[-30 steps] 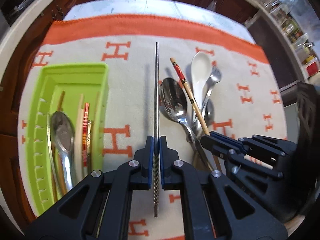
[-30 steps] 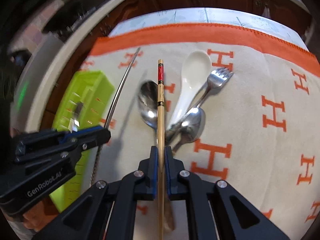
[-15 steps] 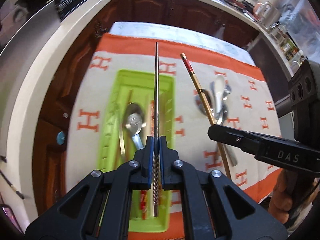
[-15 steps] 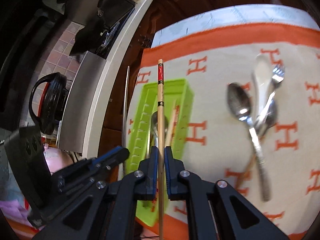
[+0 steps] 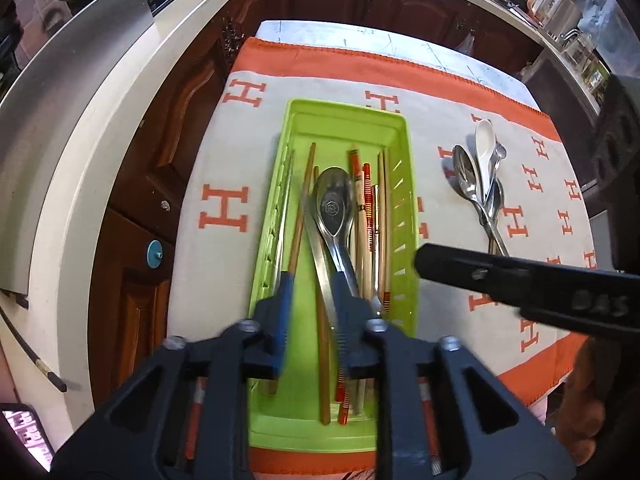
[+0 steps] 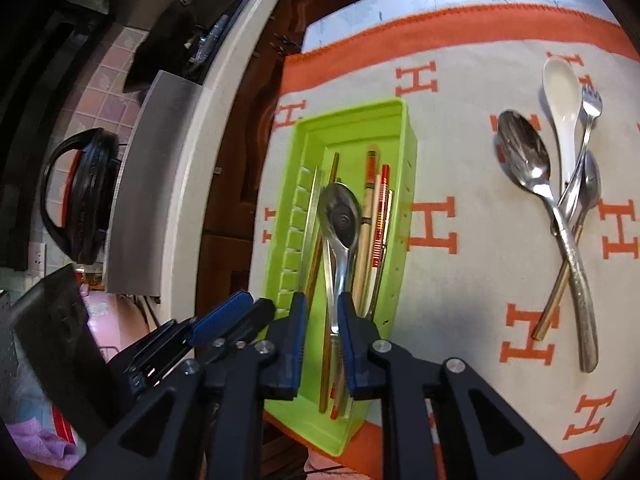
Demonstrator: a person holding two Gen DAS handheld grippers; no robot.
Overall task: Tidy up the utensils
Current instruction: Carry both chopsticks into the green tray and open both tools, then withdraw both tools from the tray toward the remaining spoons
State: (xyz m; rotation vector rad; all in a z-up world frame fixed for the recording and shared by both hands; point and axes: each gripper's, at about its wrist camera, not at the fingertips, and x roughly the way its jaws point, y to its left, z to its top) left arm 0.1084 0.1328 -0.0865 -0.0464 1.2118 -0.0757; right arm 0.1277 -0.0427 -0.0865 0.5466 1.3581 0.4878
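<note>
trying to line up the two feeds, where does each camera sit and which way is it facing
Left wrist: on the left gripper, looking down along its open fingers into the green tray; the right gripper crosses at right, with part of a hand below it.
Right wrist: on the right gripper, also open, above the tray's near end; the left gripper shows at lower left.
Shared: the tray, the H-patterned cloth and the utensil pile lying right of the tray.
</note>
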